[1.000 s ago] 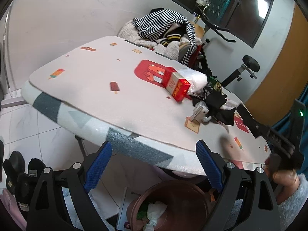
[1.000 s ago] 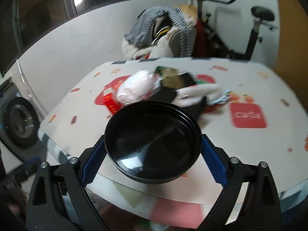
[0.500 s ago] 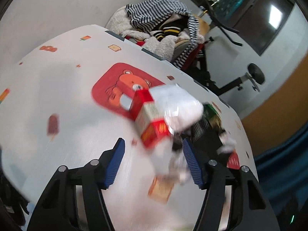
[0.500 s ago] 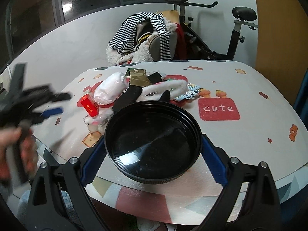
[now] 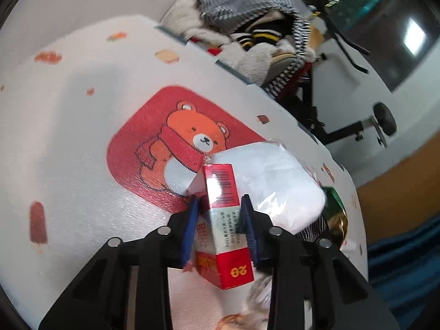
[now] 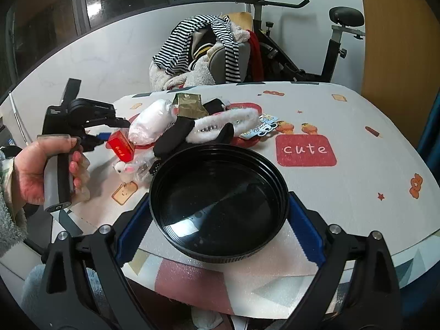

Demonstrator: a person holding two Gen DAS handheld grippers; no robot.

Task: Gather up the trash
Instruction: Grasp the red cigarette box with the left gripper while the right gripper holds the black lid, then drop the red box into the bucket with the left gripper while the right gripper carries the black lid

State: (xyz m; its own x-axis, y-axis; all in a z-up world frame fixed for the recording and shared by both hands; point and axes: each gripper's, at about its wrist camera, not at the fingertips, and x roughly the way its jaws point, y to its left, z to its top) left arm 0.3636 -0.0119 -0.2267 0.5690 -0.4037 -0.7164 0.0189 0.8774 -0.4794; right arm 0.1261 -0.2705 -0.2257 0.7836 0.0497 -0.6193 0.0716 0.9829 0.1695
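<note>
The jaws of the left gripper (image 5: 220,220) have just been closing and are now set narrow around the red carton (image 5: 222,220), one blue pad on each long side face; firm contact cannot be confirmed. The carton lies near the left edge of the table (image 5: 68,143), beside the bear print and touching a white plastic-wrapped bundle (image 5: 275,181). It is judged light and fairly stiff but crushable, so a moderate grip across the narrow faces near mid-length is advised. The glossy faces may prove slippery.

The right gripper (image 6: 220,211) is held wide on a black round lid (image 6: 220,203) above the near edge of the table.

The table is covered by a white printed mat. More clutter is piled toward the middle. Beyond the far edge, a chair draped with striped clothing (image 6: 203,41), an exercise bike (image 6: 310,35) and dark windows are seen.
</note>
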